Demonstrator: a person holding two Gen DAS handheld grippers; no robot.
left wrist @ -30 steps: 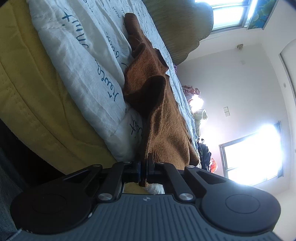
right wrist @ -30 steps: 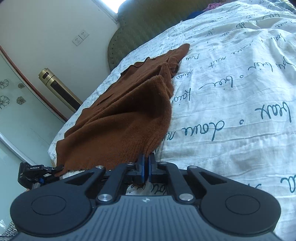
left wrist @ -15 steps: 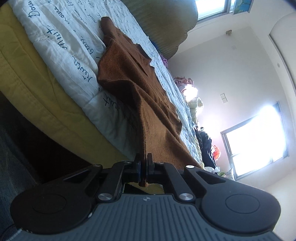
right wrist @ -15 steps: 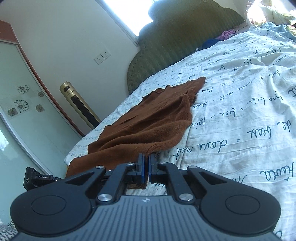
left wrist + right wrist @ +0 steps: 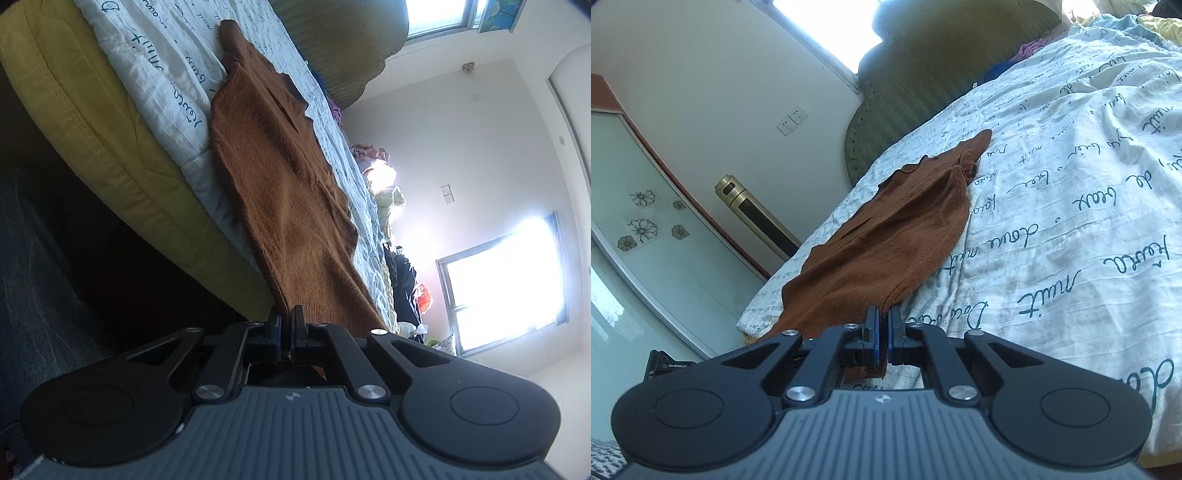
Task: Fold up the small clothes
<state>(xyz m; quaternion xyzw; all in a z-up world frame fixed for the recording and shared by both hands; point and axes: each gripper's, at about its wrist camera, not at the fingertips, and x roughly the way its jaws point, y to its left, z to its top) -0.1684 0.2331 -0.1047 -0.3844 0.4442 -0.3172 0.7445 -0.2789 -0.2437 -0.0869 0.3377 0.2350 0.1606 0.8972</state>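
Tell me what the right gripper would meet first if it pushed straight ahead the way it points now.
The right gripper, jaws shut on the near edge of the brown garment, would likely run straight into that garment's body spread over the white lettered bedcover. Depth is unclear, so this is a judgement.

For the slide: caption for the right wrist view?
Right gripper shut on brown knit garment's near edge, garment spread across white script-printed quilt.

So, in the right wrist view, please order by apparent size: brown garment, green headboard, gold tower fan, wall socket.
1. Brown garment
2. Green headboard, similar, farther away, so unsure
3. Gold tower fan
4. Wall socket
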